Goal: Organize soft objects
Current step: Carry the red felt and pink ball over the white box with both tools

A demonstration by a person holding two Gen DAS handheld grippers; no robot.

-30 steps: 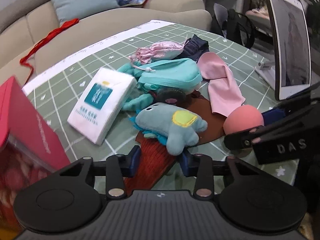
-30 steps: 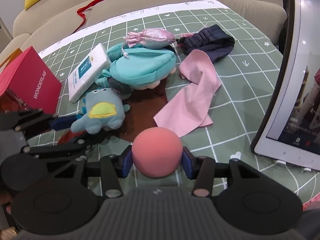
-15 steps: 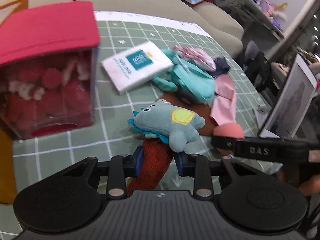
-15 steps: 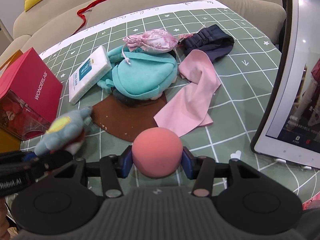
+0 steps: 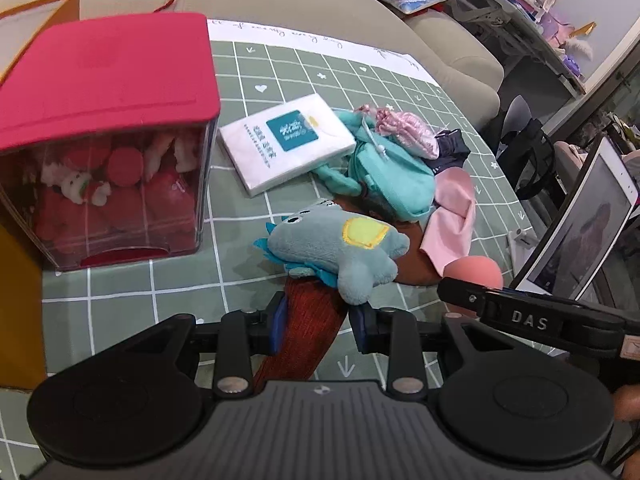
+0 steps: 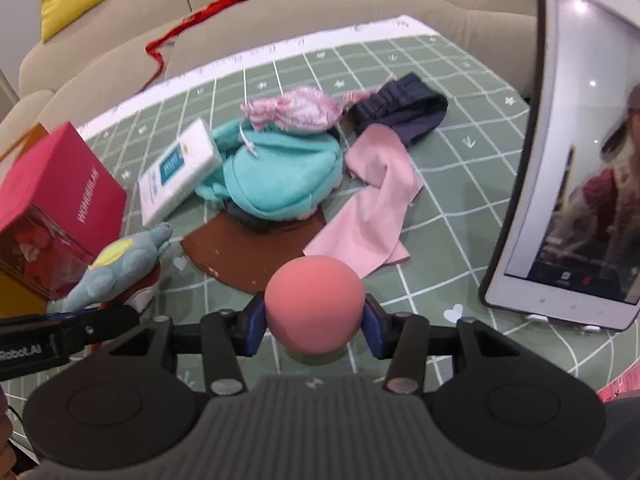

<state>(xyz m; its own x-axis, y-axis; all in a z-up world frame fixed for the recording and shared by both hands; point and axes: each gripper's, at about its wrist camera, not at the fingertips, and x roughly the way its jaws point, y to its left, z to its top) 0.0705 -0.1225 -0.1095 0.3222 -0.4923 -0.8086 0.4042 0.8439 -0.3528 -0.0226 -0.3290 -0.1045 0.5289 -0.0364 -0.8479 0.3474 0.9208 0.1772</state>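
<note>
Rust knit piece (image 5: 308,320) lifted with blue plush (image 5: 340,252), red box (image 5: 104,136) now close

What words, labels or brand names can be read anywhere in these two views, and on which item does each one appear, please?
"WONDERLAB": white letters on the side of the red box.
"DAS": on the right gripper, its arm seen from the left wrist view.
"Robot.AI", with its start cut off: on the left gripper, its arm at the right wrist view's edge.
Tissue pack: teal label print too small to read.
Tablet: on-screen text too blurred.
</note>
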